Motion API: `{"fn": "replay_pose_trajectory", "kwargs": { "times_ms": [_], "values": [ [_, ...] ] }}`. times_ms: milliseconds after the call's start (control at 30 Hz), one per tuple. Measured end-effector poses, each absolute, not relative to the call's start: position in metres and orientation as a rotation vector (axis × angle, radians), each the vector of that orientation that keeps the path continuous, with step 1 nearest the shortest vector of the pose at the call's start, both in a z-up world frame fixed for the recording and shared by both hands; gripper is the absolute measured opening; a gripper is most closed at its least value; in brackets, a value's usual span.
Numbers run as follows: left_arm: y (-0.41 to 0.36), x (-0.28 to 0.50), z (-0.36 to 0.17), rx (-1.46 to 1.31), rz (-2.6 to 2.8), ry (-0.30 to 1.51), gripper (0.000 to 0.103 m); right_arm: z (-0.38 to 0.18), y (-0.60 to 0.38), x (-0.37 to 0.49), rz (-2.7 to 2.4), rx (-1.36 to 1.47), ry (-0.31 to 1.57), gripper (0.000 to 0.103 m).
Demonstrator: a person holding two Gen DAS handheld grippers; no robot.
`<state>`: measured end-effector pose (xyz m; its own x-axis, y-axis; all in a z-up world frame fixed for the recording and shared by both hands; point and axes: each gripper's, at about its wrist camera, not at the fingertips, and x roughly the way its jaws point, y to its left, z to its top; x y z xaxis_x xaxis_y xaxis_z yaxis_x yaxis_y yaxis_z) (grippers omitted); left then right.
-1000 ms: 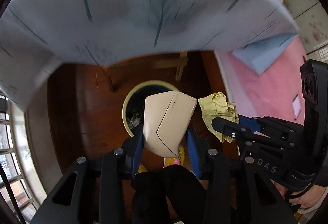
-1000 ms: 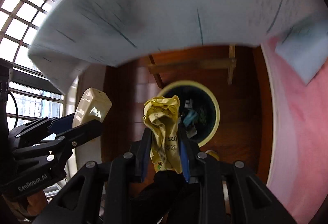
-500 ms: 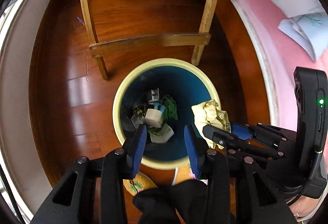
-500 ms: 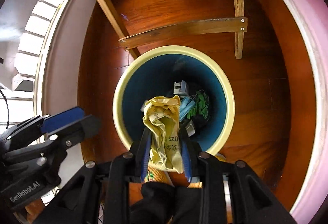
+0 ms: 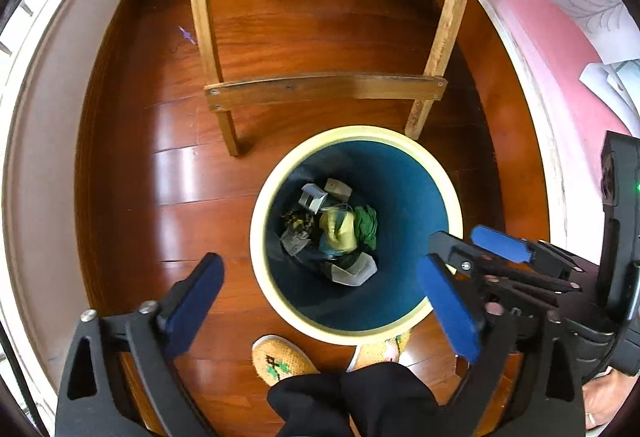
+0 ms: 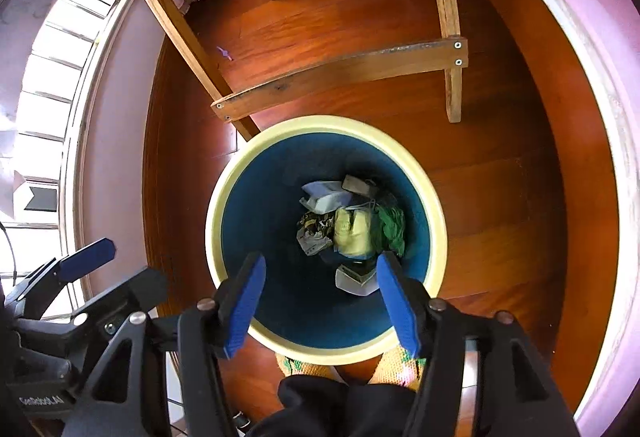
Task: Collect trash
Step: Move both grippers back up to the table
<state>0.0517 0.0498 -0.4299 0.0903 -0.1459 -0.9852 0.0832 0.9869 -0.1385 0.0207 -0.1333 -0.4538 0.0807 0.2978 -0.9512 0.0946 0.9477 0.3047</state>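
Observation:
A round bin with a cream rim (image 5: 257,241) (image 6: 214,233) and a blue inside stands on the wooden floor below both grippers. Among its trash lie a crumpled yellow wrapper (image 5: 338,233) (image 6: 352,233) and a beige carton (image 5: 354,271) (image 6: 356,282). My left gripper (image 5: 320,303) (image 6: 116,273) hangs over the bin's near left edge, its jaws opening wide with nothing between them. My right gripper (image 6: 320,301) (image 5: 468,247) hangs over the bin's near side, jaws also opening and empty.
Wooden furniture legs joined by a crossbar (image 5: 324,87) stand just beyond the bin. A person's orange slippers (image 5: 280,359) touch the bin's near side. A pink bed edge (image 5: 568,49) runs along the right, a window (image 6: 44,77) along the left.
Both grippers came down over the bin. The left let go of the beige carton, then the right released the yellow wrapper; both now lie in the bin, and both jaws stand wider.

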Motion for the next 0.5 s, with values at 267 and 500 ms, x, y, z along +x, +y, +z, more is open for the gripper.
{"fn": "replay_pose_trajectory", "kwargs": {
  "times_ms": [267,500],
  "values": [
    [0.059,0.048,-0.379,-0.073,-0.127,1.425,0.099,-0.402,-0.138,0.014,0.137,0.332,1.417,0.058],
    [0.062,0.045,-0.307,-0.075,-0.126,1.377,0.099,-0.330,-0.140,0.009,0.157,0.353,1.347,0.058]
  ]
}}
